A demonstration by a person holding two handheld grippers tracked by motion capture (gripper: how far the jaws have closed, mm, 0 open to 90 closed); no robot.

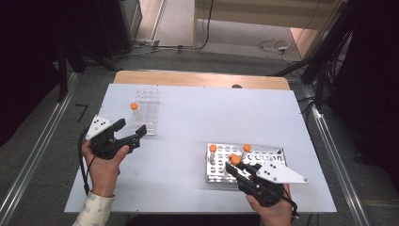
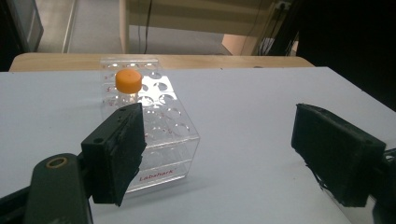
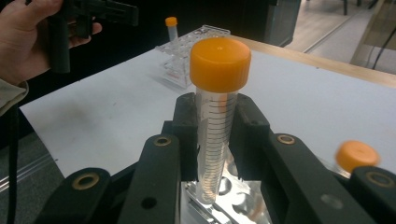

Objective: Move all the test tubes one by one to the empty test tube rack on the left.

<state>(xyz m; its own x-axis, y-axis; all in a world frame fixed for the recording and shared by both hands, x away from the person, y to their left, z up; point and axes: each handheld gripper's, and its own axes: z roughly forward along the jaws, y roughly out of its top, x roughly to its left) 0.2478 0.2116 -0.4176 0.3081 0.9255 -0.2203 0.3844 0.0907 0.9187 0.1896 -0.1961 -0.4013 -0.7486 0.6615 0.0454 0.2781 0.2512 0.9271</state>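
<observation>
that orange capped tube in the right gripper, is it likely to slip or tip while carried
The tube looks like smooth clear plastic and appears empty, so probably light but somewhat slippery. The right gripper clamps it mid-body, upright, so tipping seems unlikely. Its round body would likely roll if laid on the table.

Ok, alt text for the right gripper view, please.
The right tool is shut on a clear graduated tube with an orange cap, held upright above a metal rack. Beyond it, on the white table, a clear rack holds another orange-capped tube, with the left tool at upper left.
</observation>
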